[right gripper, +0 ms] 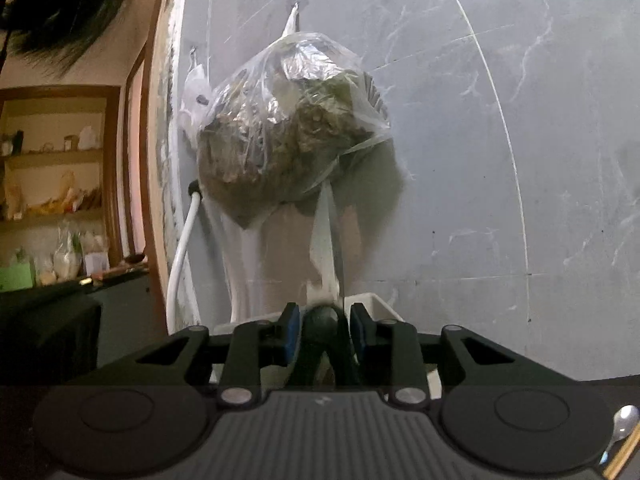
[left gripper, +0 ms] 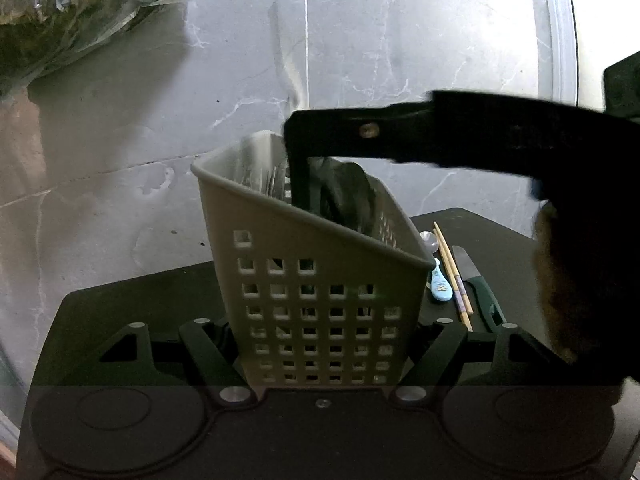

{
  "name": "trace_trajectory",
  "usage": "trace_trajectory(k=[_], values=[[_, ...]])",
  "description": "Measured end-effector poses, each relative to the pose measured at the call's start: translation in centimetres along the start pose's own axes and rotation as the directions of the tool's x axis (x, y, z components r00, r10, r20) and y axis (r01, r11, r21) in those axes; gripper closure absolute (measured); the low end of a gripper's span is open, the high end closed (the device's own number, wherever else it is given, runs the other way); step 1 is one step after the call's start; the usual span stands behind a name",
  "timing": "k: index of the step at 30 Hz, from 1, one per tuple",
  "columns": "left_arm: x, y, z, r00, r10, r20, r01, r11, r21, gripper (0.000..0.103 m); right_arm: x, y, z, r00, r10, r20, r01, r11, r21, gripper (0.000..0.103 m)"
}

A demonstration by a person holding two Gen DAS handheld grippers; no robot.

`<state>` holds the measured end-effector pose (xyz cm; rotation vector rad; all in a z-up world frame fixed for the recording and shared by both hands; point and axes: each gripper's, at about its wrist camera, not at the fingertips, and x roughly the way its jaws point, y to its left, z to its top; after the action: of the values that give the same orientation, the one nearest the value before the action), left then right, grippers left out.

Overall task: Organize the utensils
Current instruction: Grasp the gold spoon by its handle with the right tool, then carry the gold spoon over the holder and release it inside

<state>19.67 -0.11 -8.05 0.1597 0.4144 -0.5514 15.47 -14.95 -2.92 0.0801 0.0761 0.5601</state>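
Note:
A beige perforated utensil basket (left gripper: 320,304) stands on the dark table, and my left gripper (left gripper: 324,344) is shut on its lower walls. My right gripper (left gripper: 316,200) reaches in from the right over the basket's rim, fingers dipping inside. In the right wrist view its blue pads (right gripper: 291,332) stand a little apart from the dark handle of a knife (right gripper: 326,328). The knife's pale blade (right gripper: 326,240) points up and is blurred. My right gripper (right gripper: 325,332) is open around that handle, above the basket's rim (right gripper: 380,304).
On the table right of the basket lie a metal spoon (left gripper: 429,240), a blue-handled spoon (left gripper: 440,286), chopsticks (left gripper: 452,276) and a green-handled knife (left gripper: 470,272). A plastic bag of dried greens (right gripper: 288,128) hangs on the marble wall. A white hose (right gripper: 180,264) runs down beside it.

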Motion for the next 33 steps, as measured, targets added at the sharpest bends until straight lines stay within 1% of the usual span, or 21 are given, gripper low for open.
trace_trajectory(k=[2, 4, 5, 6, 9, 11, 12, 15, 16, 18, 20, 21, 22, 24, 26, 28, 30, 31, 32, 33], values=[[0.0, 0.0, 0.0, 1.000, -0.001, 0.001, 0.001, 1.000, -0.003, 0.027, -0.9, -0.2, 0.9, 1.000, -0.006, -0.020, 0.006, 1.000, 0.007, 0.038], [0.0, 0.1, -0.1, 1.000, -0.005, -0.002, 0.005, 1.000, -0.010, 0.027, -1.9, -0.8, 1.9, 0.999, -0.021, -0.047, 0.021, 1.000, 0.016, 0.035], [0.0, 0.0, -0.1, 1.000, -0.006, -0.004, 0.006, 1.000, -0.012, 0.027, -2.5, -1.3, 2.5, 0.997, -0.045, -0.059, 0.046, 0.999, 0.018, 0.028], [0.0, 0.2, 0.0, 1.000, -0.006, -0.005, 0.006, 1.000, -0.014, 0.027, -2.8, -1.8, 2.9, 0.995, -0.067, -0.070, 0.069, 0.997, 0.024, 0.018], [0.1, 0.4, 0.0, 1.000, -0.006, -0.008, 0.005, 0.999, -0.032, 0.027, -3.3, -5.2, 3.8, 0.980, -0.153, -0.130, 0.163, 0.984, 0.069, 0.006], [0.1, 0.3, 0.0, 1.000, 0.000, -0.009, 0.000, 0.999, -0.034, 0.027, -2.2, -8.5, 3.6, 0.953, -0.204, -0.226, 0.229, 0.969, 0.090, 0.001], [0.2, 0.3, 0.0, 1.000, 0.003, -0.010, -0.003, 0.999, -0.034, 0.027, -1.4, -10.2, 3.2, 0.941, -0.209, -0.266, 0.242, 0.966, 0.096, 0.001], [0.3, 0.1, 0.0, 1.000, 0.014, -0.012, -0.015, 0.999, -0.037, 0.026, 1.7, -15.7, 1.4, 0.908, -0.185, -0.376, 0.239, 0.965, 0.104, 0.002], [0.2, 0.0, 0.0, 1.000, 0.020, -0.013, -0.020, 0.999, -0.037, 0.027, 2.7, -17.3, 0.8, 0.899, -0.172, -0.402, 0.235, 0.966, 0.111, 0.002], [0.2, -0.2, 0.0, 0.999, 0.033, -0.016, -0.033, 0.999, -0.042, 0.026, 4.9, -20.3, -0.4, 0.878, -0.147, -0.456, 0.228, 0.965, 0.129, 0.009], [0.1, -0.5, 0.0, 0.999, 0.048, -0.020, -0.048, 0.998, -0.046, 0.026, 6.8, -22.8, -1.6, 0.858, -0.112, -0.502, 0.207, 0.969, 0.137, 0.014], [0.1, -0.6, 0.0, 0.998, 0.055, -0.023, -0.057, 0.997, -0.049, 0.026, 7.5, -23.7, -2.0, 0.849, -0.104, -0.517, 0.202, 0.970, 0.137, 0.018], [0.1, -0.8, 0.1, 0.998, 0.062, -0.026, -0.063, 0.997, -0.049, 0.026, 8.2, -24.5, -2.3, 0.843, -0.090, -0.530, 0.191, 0.972, 0.139, 0.019], [0.1, -1.2, 0.1, 0.996, 0.078, -0.031, -0.079, 0.996, -0.049, 0.026, 9.2, -25.6, -2.6, 0.841, -0.052, -0.539, 0.153, 0.977, 0.145, 0.024], [0.2, -1.3, 0.2, 0.995, 0.089, -0.035, -0.091, 0.995, -0.050, 0.026, 10.1, -26.5, -2.8, 0.830, -0.026, -0.557, 0.120, 0.984, 0.133, 0.025], [0.4, -1.7, 0.4, 0.994, 0.101, -0.040, -0.103, 0.993, -0.053, 0.025, 11.2, -26.7, -2.9, 0.816, -0.004, -0.578, 0.086, 0.990, 0.114, 0.031], [0.5, -1.8, 0.5, 0.993, 0.108, -0.044, -0.110, 0.992, -0.056, 0.025, 11.8, -27.1, -3.2, 0.796, 0.011, -0.605, 0.062, 0.993, 0.100, 0.045], [0.6, -1.8, 0.6, 0.993, 0.111, -0.046, -0.113, 0.992, -0.058, 0.025, 11.8, -27.1, -3.2, 0.796, 0.013, -0.605, 0.048, 0.995, 0.084, 0.048], [0.6, -1.9, 0.6, 0.992, 0.114, -0.047, -0.117, 0.991, -0.059, 0.025, 11.9, -27.0, -3.3, 0.794, 0.013, -0.608, 0.033, 0.997, 0.065, 0.057], [0.6, -2.0, 0.7, 0.992, 0.117, -0.048, -0.120, 0.991, -0.059, 0.025, 11.9, -26.9, -3.3, 0.792, 0.010, -0.611, 0.025, 0.998, 0.049, 0.072]])
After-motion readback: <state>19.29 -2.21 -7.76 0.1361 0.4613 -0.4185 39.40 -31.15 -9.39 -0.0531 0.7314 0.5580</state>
